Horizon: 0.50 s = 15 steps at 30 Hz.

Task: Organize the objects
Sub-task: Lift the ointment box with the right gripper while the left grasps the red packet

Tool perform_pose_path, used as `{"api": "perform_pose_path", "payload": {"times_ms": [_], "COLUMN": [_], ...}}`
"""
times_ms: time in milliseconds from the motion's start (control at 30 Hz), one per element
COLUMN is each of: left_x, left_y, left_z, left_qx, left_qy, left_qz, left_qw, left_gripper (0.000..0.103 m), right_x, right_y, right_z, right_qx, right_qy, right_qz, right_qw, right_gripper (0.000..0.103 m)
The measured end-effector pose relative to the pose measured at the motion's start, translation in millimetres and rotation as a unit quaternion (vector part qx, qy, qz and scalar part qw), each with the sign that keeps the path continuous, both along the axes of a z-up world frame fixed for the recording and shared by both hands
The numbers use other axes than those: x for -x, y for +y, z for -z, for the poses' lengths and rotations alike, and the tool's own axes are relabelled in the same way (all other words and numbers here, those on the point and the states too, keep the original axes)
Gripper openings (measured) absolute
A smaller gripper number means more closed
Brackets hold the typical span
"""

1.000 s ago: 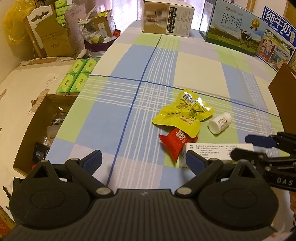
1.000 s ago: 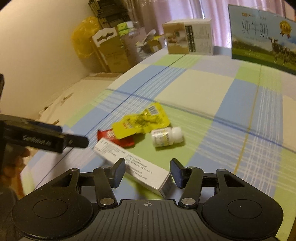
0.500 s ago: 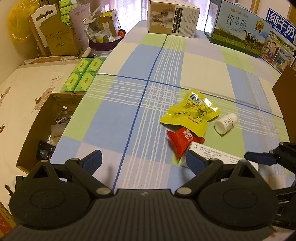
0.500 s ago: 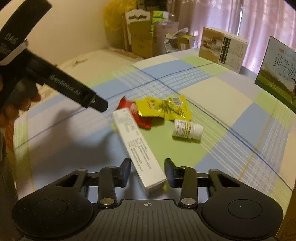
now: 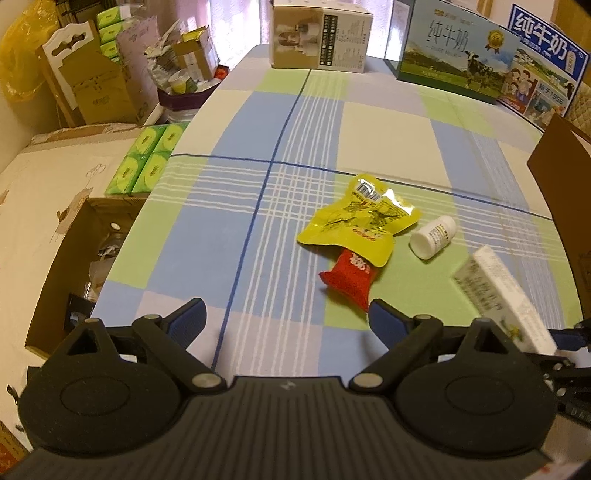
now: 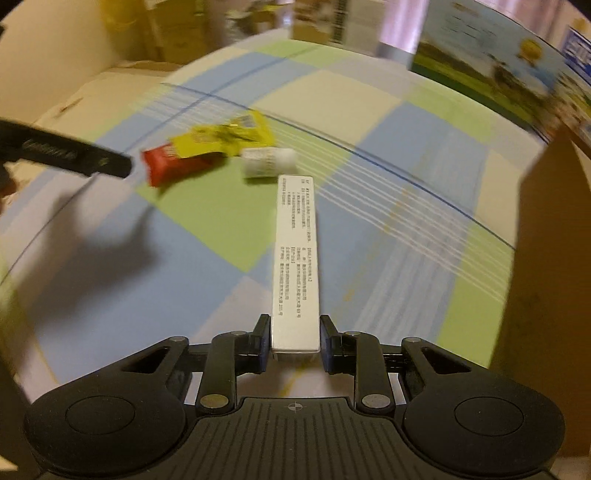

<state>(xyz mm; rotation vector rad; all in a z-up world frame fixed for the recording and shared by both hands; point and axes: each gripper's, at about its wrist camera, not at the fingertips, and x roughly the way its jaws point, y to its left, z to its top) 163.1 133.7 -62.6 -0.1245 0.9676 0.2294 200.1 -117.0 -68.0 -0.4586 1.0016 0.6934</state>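
My right gripper point(image 6: 294, 341) is shut on the near end of a long white box point(image 6: 296, 258) and holds it above the checked tablecloth; the box also shows blurred in the left wrist view point(image 5: 502, 295). A yellow pouch point(image 5: 360, 221), a red packet point(image 5: 349, 282) partly under it, and a small white bottle point(image 5: 434, 236) lie on the cloth; they appear in the right wrist view as the pouch point(image 6: 221, 142), packet point(image 6: 173, 166) and bottle point(image 6: 267, 162). My left gripper point(image 5: 286, 319) is open and empty, near the table's front edge.
A brown cardboard box point(image 6: 554, 258) stands at the right, also in the left wrist view point(image 5: 565, 177). Milk cartons point(image 5: 458, 66) and a beige box point(image 5: 321, 35) line the far edge. Left of the table point(image 5: 207, 236) are an open carton point(image 5: 62, 266) and green tissue packs point(image 5: 147, 158).
My right gripper closed on the white box, lifted it off the cloth and swung it right toward the brown box. The left gripper stayed open and shifted slightly.
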Motion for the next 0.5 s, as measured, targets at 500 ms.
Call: {"api": "perform_pose_path", "payload": {"times_ms": [500], "left_x": [-34], "left_y": [-33], "left_z": [22], "left_qx": [-0.043], "left_qy": [-0.011], "left_qz": [0.082], "left_qw": [0.9956], "left_gripper": [0.085], "right_x": [-26], "right_y": [-14], "right_z": [4], "right_qx": [-0.063], "right_qy": [-0.005], "right_qz": [0.054], "right_qw": [0.997], "right_gripper": [0.037]}}
